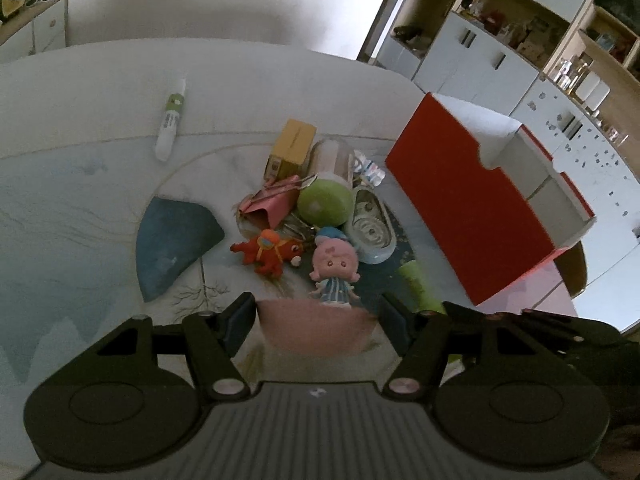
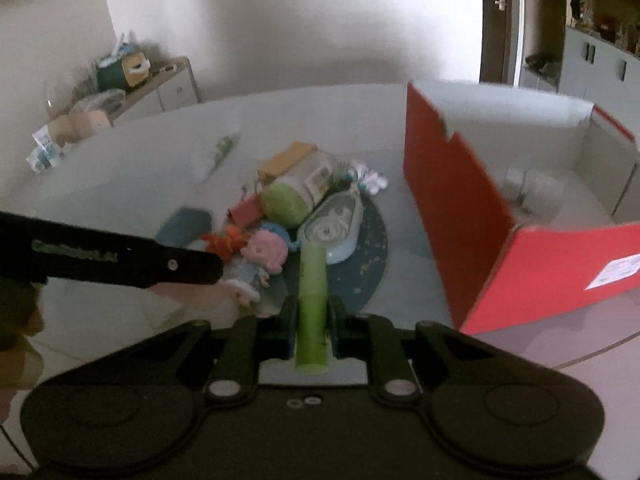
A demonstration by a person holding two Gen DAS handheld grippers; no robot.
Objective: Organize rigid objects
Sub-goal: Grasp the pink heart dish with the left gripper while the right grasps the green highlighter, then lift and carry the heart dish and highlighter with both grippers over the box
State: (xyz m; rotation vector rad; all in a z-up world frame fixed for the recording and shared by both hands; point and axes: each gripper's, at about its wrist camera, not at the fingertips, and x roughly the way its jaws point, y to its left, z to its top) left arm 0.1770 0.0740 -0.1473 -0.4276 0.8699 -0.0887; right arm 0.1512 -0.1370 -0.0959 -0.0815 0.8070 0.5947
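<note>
The right gripper (image 2: 313, 322) is clamped tight on the green tube (image 2: 313, 300), low centre of the right wrist view. The tube's long axis runs straight up the frame along the fingers, its far end pointing at the pile of toys (image 2: 280, 216) in mid-frame. The red box (image 2: 452, 216) stands to the right of the gripper, its open white interior facing the upper right. So the judgement here: the coming move is a swing rightward and over that near red wall, and this hand, not the other, is the nearer one to the box.

In the left wrist view, the left gripper (image 1: 318, 320) has its jaws about half spread around a blurred pink object (image 1: 316, 326) at the lower centre; whether the pads press on it, I cannot tell. The pink-haired doll (image 1: 334, 270) stands just beyond it.

Writing: a white label on the box's lower right side, too blurred to read. Pale lettering on the black arm at left, illegible too.
</note>
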